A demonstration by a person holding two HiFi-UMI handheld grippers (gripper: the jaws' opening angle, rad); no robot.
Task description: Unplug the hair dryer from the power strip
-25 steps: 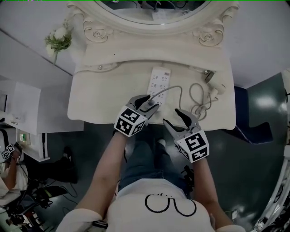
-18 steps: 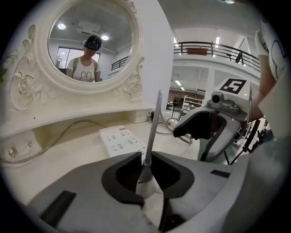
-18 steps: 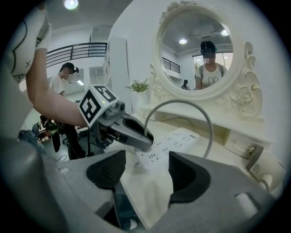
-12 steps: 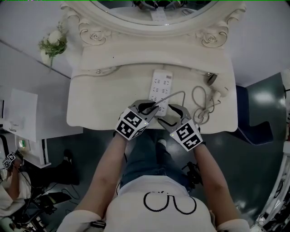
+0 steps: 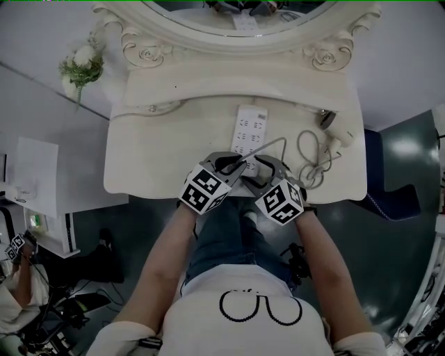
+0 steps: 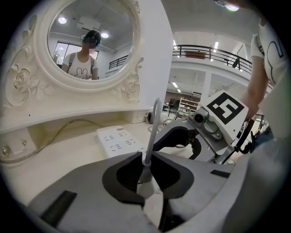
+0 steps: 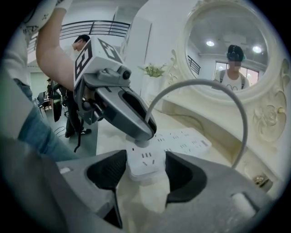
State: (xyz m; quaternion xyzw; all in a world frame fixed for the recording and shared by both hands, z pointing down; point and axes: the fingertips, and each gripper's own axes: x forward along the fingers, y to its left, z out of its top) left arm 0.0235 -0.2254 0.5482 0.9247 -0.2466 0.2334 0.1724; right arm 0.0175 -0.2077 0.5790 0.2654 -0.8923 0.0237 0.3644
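A white power strip (image 5: 249, 124) lies lengthwise on the cream dressing table (image 5: 160, 149). The hair dryer (image 5: 339, 132) rests at the table's right, and its grey cable (image 5: 274, 142) arcs back to the strip. My left gripper (image 5: 233, 165) is shut on the plug (image 6: 144, 175) at the strip's near end, and the cable (image 6: 154, 127) rises between its jaws. My right gripper (image 5: 261, 172) stands beside it. Its jaws are closing around the near end of the strip (image 7: 144, 166), pads close to both sides. From there the left gripper (image 7: 142, 135) shows on the plug.
An ornate oval mirror (image 5: 236, 17) backs the table, with a raised shelf (image 5: 208, 83) under it. Loose loops of cable (image 5: 311, 158) lie between the strip and the dryer. A sprig of flowers (image 5: 83, 66) stands at the far left. The table's front edge (image 5: 174, 191) is just under both grippers.
My right gripper has come left and down from the table's front edge to the strip's near end, rolling as it went. The left gripper stayed put and shut on the plug.
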